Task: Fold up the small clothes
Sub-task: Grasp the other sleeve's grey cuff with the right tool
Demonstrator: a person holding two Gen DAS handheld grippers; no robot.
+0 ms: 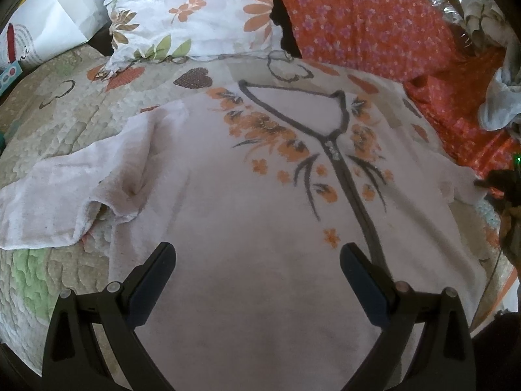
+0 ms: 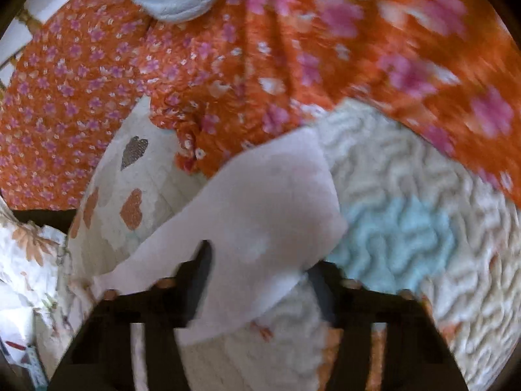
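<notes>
Across the quilted bedspread with heart patches (image 1: 49, 114), a pale pink short-sleeved shirt with orange flowers and a grey placket (image 1: 260, 195) lies face up and mostly flat, neckline toward the pillows. Its sleeve on the left of the left wrist view is rumpled and partly folded onto itself. Behind the shirt's collar leans a white pillow with orange and green blossoms (image 1: 189, 13), and beside that an orange cloth with small purple flowers (image 1: 364, 19) slumps down onto the bedspread, crowding the shirt's other shoulder. A grey-blue crumpled garment (image 1: 501, 97) sits on the orange cloth, well apart from the shirt. Beyond the white pillow stands a white paper bag (image 1: 55, 16).

Over the shirt's lower front the left tool (image 1: 257, 277) hangs with its jaws spread wide, nothing between them. The right tool (image 2: 260, 280) is at the shirt's far sleeve; the picture is blurred, but the pink sleeve cloth appears pinched between its nearly closed fingers and lifted off the bedspread.
</notes>
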